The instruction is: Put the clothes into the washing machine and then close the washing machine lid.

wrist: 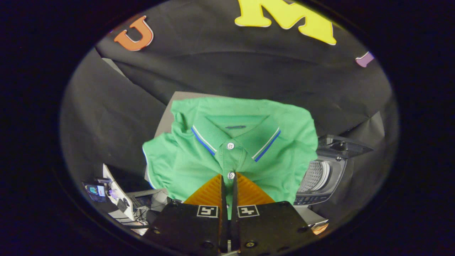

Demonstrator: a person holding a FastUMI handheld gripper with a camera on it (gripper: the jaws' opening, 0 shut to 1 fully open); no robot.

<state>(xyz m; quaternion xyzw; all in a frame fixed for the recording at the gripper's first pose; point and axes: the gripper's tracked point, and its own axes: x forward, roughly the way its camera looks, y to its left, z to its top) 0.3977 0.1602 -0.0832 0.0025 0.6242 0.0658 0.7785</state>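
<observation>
A green polo shirt with a blue-and-white striped collar and white buttons hangs just ahead of my fingers, lifted off the grey table behind it. My gripper is shut on the shirt's button placket, with a thin fold of green cloth pinched between both fingers. To the right of the shirt stands a small top-loading washing machine. Its lid is raised and the perforated metal drum shows inside. The shirt's right edge hides part of the machine.
Black cloth walls close the booth behind and on both sides. Low on the left stands a white stand with small devices and cables. The machine's control panel faces me below the drum.
</observation>
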